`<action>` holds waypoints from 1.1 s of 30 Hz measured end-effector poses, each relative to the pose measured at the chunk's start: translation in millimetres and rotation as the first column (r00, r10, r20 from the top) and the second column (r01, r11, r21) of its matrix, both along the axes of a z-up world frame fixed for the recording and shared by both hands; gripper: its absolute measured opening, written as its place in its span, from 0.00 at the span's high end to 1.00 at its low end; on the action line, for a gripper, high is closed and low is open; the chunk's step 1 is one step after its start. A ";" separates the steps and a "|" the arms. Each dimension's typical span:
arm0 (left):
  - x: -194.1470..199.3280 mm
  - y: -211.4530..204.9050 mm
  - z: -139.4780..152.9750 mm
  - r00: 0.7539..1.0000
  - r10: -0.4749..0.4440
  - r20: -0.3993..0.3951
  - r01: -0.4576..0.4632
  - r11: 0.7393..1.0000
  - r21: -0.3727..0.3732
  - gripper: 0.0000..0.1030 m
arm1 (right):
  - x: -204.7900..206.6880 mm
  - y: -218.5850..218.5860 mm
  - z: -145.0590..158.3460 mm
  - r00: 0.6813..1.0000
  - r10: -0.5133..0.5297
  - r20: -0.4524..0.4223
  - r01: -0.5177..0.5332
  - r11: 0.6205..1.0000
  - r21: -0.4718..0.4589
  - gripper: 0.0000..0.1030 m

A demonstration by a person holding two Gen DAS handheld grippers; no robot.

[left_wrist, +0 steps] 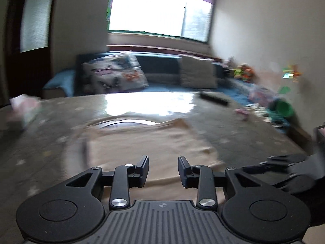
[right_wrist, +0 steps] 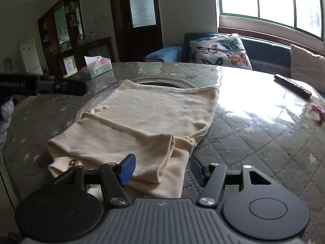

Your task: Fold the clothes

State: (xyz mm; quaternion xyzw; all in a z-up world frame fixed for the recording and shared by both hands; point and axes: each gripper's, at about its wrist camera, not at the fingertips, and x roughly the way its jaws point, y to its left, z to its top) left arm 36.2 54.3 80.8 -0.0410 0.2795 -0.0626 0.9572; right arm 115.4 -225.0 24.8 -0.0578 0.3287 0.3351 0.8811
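A cream garment lies partly folded on the quilted grey table, with one flap laid over its near end. It also shows, blurred, in the left wrist view. My right gripper is open and empty, its fingers either side of the garment's near edge. My left gripper is open and empty above the garment. In the right wrist view the left gripper shows as a dark blur at the left, above the table. The right gripper shows at the right edge of the left wrist view.
A tissue box stands at the table's far left. A remote control and a small pink thing lie at the right. A round recess sits behind the garment. A sofa with a butterfly cushion lies beyond.
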 end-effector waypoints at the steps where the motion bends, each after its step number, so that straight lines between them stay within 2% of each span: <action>1: -1.7 8.8 -2.7 1.000 0.028 -0.010 -0.028 1.000 0.014 0.66 | -0.2 -0.1 0.7 1.000 0.001 -0.008 -0.001 1.000 0.008 0.42; 5: -11.0 34.9 -23.0 0.993 0.091 -0.071 -0.088 0.995 0.048 0.67 | 0.9 4.7 3.7 1.000 -0.019 0.001 0.019 0.999 0.026 0.47; 11: -6.3 38.2 -52.2 0.988 0.090 -0.125 -0.075 0.990 0.121 0.68 | 7.3 26.4 9.6 0.999 -0.009 0.036 0.008 0.999 0.034 0.56; 15: 4.7 34.4 -67.4 0.982 0.105 -0.160 -0.078 0.983 0.169 0.68 | 12.8 41.2 6.4 0.999 0.035 0.037 -0.036 0.999 0.018 0.58; 19: 6.3 39.6 -67.9 0.979 0.114 -0.171 -0.083 0.980 0.181 0.67 | 25.0 47.3 -9.8 0.999 0.037 0.000 -0.037 0.999 -0.033 0.60; 22: 9.2 37.4 -59.6 0.984 0.105 -0.146 -0.077 0.980 0.186 0.68 | 30.3 42.3 -16.3 0.999 0.031 -0.023 -0.032 0.999 -0.037 0.64; 28: 31.6 14.7 -50.0 0.993 0.024 -0.113 -0.004 0.984 0.177 0.68 | 28.2 43.0 -3.6 0.998 0.052 0.018 -0.051 0.998 -0.040 0.64; 33: 46.4 3.6 -64.2 0.988 -0.007 -0.153 0.040 0.976 0.214 0.66 | 32.4 49.7 -12.5 0.998 0.064 0.029 -0.061 0.994 -0.095 0.64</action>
